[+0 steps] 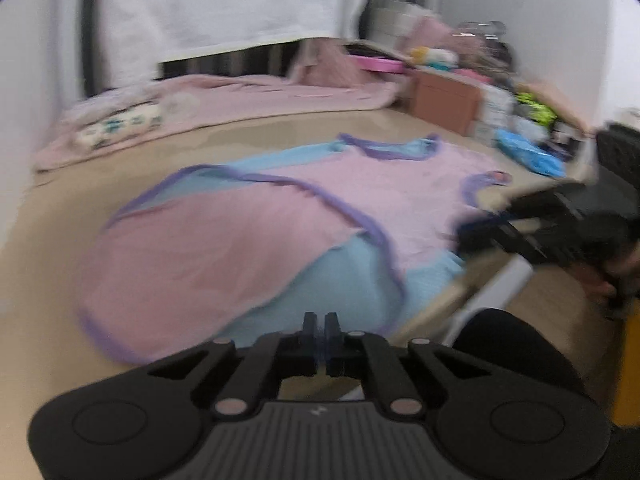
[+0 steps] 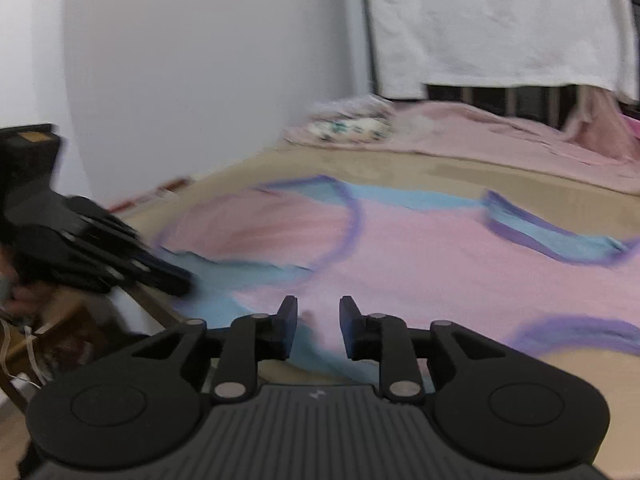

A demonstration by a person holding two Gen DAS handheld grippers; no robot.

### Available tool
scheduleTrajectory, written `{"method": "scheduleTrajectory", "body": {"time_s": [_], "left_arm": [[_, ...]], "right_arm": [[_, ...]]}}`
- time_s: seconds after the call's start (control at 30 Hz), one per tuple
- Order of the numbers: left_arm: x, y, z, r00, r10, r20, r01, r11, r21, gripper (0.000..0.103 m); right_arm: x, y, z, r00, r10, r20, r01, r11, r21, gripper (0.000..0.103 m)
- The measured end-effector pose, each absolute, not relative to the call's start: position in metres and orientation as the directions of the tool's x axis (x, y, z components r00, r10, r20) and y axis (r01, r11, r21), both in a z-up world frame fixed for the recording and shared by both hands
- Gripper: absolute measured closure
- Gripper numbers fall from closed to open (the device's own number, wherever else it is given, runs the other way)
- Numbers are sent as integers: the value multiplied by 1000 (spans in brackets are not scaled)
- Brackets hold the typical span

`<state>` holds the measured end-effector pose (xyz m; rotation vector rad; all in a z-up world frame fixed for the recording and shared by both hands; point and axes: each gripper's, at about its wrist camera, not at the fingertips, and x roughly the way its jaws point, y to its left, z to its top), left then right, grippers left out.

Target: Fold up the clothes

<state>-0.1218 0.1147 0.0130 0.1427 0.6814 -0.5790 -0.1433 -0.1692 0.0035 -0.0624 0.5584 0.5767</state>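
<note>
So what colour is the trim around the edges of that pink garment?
Purple trim on the pink garment, clearest in the right wrist view.

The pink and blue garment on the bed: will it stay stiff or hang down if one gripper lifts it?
The garment probably hangs limp: it is thin cloth lying flat with folded-over flaps. It looks light and unlikely to slip.
</note>
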Motion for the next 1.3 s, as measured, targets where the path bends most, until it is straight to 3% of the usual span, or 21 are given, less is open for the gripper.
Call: {"method": "scheduleTrajectory", "body": {"time_s": [0.2,0.33,0.43,0.5,0.57,0.63,0.73,0.8,0.97,1.03,1.07,1.17,1.3], "left_arm": [[-120,92,23,692,-452,-563,539,842,-14,79],[-128,112,6,720,-352,-598,437,899,-3,80],[-135,129,7,764,-224,-605,277,961,-5,81],[-138,127,17,775,-262,-575,261,962,-86,81],[-137,107,28,762,-384,-521,345,922,-174,77],[-127,76,30,723,-450,-524,410,890,-199,70],[-111,40,21,667,-448,-595,446,880,-162,74],[-108,31,14,647,-423,-634,437,887,-146,93],[-119,33,14,664,-430,-612,405,894,-189,99],[-125,36,16,676,-434,-595,390,896,-210,101],[-127,36,18,684,-431,-589,387,898,-207,101],[-137,36,31,712,-403,-575,360,912,-194,102],[-148,42,48,762,-325,-561,272,946,-179,102]], "right_arm": [[-110,-157,30,707,500,-501,-561,827,35,75],[-84,-146,47,710,499,-496,-579,815,-8,75],[-30,-112,50,677,476,-561,-602,797,-50,75],[4,-97,48,654,459,-601,-608,792,-56,75],[26,-90,47,628,445,-638,-605,795,-42,75],[40,-86,47,604,449,-659,-607,794,-16,75],[55,-84,49,580,447,-681,-614,789,-5,75],[64,-82,48,568,436,-698,-610,792,-1,75],[86,-60,31,532,441,-723,-622,783,20,75],[89,-50,21,526,432,-733,-629,777,7,84],[91,-49,17,528,429,-733,-624,782,8,94],[94,-58,21,534,451,-715,-587,806,70,102],[95,-59,41,553,490,-674,-572,811,121,102]]}}
